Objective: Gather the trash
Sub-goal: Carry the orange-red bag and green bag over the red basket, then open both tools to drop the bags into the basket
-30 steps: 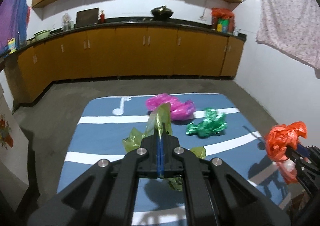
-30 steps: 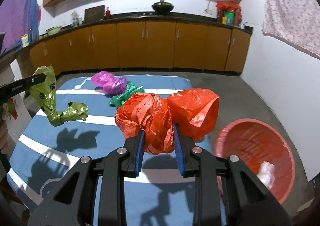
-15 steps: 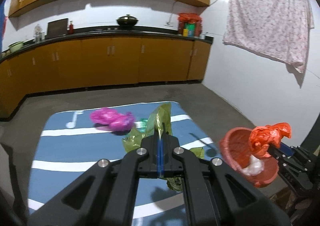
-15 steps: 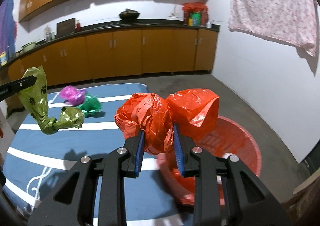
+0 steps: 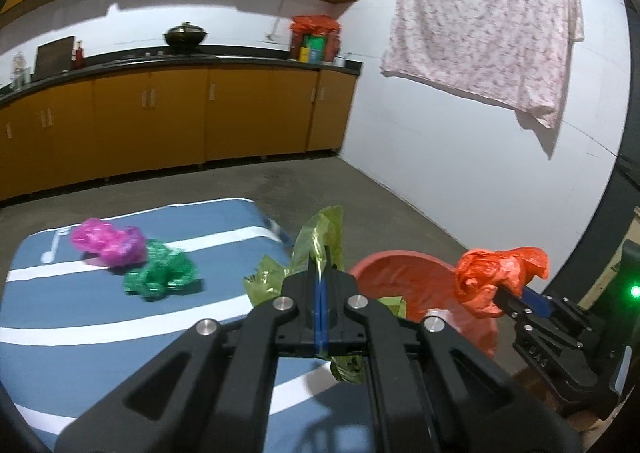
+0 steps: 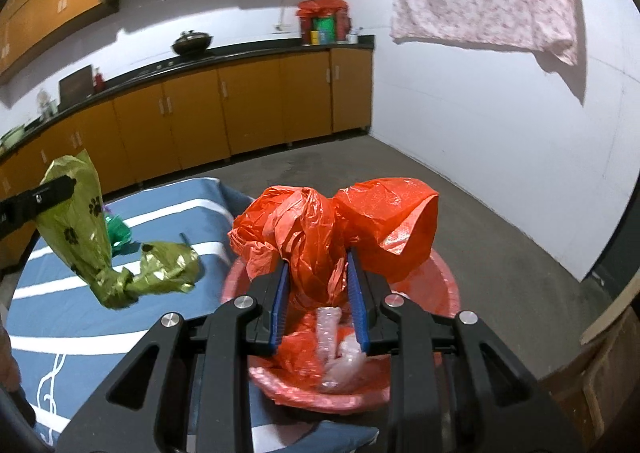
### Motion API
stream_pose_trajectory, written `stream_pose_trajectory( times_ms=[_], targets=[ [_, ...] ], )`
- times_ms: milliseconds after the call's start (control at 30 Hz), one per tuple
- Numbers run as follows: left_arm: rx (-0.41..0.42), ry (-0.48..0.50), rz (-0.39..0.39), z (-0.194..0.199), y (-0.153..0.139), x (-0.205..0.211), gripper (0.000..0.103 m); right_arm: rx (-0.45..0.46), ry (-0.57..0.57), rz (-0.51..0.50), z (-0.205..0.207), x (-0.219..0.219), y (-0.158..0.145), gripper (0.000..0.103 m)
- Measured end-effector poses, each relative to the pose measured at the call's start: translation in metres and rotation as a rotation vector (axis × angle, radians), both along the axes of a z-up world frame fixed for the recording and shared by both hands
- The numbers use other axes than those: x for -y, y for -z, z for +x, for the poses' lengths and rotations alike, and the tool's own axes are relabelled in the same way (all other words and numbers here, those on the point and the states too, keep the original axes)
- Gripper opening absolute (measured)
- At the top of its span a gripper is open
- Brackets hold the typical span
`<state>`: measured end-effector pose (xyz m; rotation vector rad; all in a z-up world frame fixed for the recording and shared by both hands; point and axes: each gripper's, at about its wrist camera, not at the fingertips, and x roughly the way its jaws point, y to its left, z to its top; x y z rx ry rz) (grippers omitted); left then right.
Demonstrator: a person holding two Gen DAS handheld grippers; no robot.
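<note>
Over the edge of the blue striped mat (image 5: 120,317), the left wrist view shows the left gripper (image 5: 321,285) pressed together on a yellow-green bag (image 5: 320,237), which hangs in the air beside the red basin (image 5: 404,277). A second ago this camera looked squarely down the mat toward the cabinets; now it has swung right, so the basin and the white wall fill the right half. The pink bag (image 5: 108,241) and the green bag (image 5: 160,273) lie touching each other on the mat, not yet collected. At far right the right gripper (image 5: 500,291) holds the orange bag (image 5: 496,273) just past the basin's rim.

From the right wrist view, the right gripper (image 6: 318,285) is clamped on the orange bag (image 6: 336,229), its blue pads squeezing the crumpled middle. The red basin (image 6: 444,285), off to the side a second ago, now sits directly under the bag, with clear plastic scraps (image 6: 340,349) already lying inside. The yellow-green bag (image 6: 92,237), printed with paw marks, dangles from the left gripper (image 6: 56,189) above the mat (image 6: 80,325), near the basin's left rim.

Judged from this, the carry is nearly done: the orange bag looks ready to drop, while the yellow-green one probably needs a little more travel to the right
</note>
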<state>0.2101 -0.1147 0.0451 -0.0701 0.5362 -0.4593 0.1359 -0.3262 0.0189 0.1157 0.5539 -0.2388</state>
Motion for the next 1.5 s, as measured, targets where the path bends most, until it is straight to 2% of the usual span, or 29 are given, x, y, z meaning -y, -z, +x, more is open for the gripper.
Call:
stream_pose_trajectory(
  times_ms=[367,833,900,967,1067,1200,1267,1333,1433,1500],
  targets=[
    [-0.034,0.088,0.009,0.007,0.019,0.06,0.002,-0.012,0.058,0.038,0.001,0.024,0.011,0.028],
    [-0.086,0.162,0.021,0.022,0.042,0.098,0.003,0.014,0.068,0.089,0.014,0.043,0.015,0.029],
    [-0.094,0.168,0.018,0.024,0.045,0.103,0.007,0.018,0.059,0.095,0.015,0.043,0.016,0.036],
    [-0.104,0.171,0.016,0.027,0.048,0.102,0.024,0.019,0.054,0.096,0.013,0.044,0.019,0.045],
    [-0.117,0.154,0.007,0.031,0.053,0.095,0.033,0.02,0.067,0.1,0.008,0.046,0.023,0.059],
    [-0.136,0.12,-0.01,0.035,0.058,0.08,0.044,0.008,0.092,0.1,0.0,0.05,0.029,0.067],
    [-0.133,0.093,-0.014,0.035,0.059,0.072,0.058,0.017,0.106,0.088,-0.003,0.05,0.028,0.08],
    [-0.129,0.07,-0.018,0.035,0.058,0.065,0.066,0.038,0.122,0.08,-0.007,0.049,0.024,0.091],
    [-0.111,0.025,-0.012,0.033,0.058,0.051,0.08,0.063,0.128,0.082,-0.009,0.048,0.019,0.095],
    [-0.096,-0.001,-0.002,0.03,0.058,0.041,0.084,0.069,0.125,0.071,-0.008,0.043,0.016,0.096]
  ],
)
